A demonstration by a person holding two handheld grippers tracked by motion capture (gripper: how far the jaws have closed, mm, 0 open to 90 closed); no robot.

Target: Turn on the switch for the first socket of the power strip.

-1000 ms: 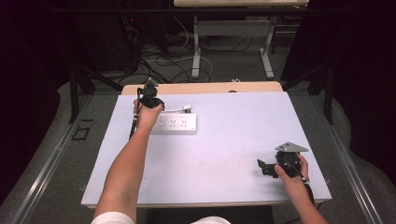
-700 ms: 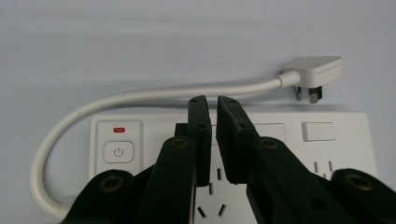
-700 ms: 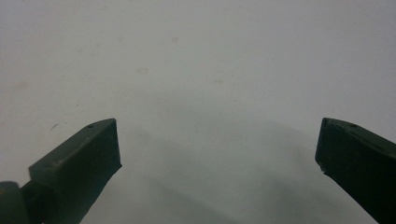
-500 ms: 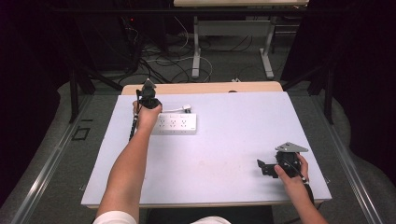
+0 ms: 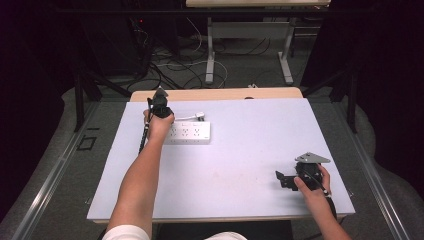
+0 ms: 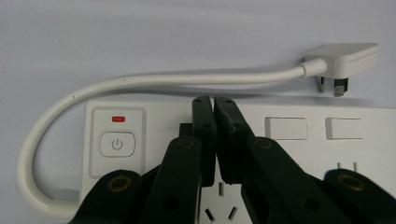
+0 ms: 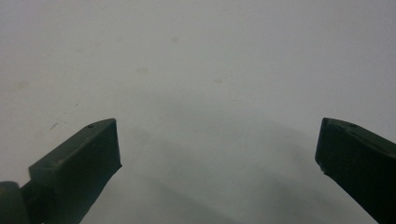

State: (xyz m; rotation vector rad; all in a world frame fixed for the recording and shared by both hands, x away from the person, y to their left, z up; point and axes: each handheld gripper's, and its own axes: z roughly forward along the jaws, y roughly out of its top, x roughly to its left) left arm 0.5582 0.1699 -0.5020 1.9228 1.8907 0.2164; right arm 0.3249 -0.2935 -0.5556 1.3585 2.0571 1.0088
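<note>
A white power strip (image 5: 190, 132) lies on the far left part of the table, its short white cord (image 6: 187, 80) looping round to a loose plug (image 6: 343, 60) behind it. My left gripper (image 5: 160, 104) stands over the strip's left end. Its jaws have just been closing and my left gripper (image 6: 214, 100) is shut, with nothing between the jaws, their tips over the strip just right of the power button (image 6: 117, 144) and its red light (image 6: 118, 119). My right gripper (image 5: 281, 179) rests near the front right corner. In its own view my right gripper (image 7: 217, 149) is open over bare tabletop.
The pale table (image 5: 250, 150) has a wooden strip along its far edge. Behind it, cables and metal desk legs (image 5: 210, 55) stand on the floor. Dark curtains close in both sides.
</note>
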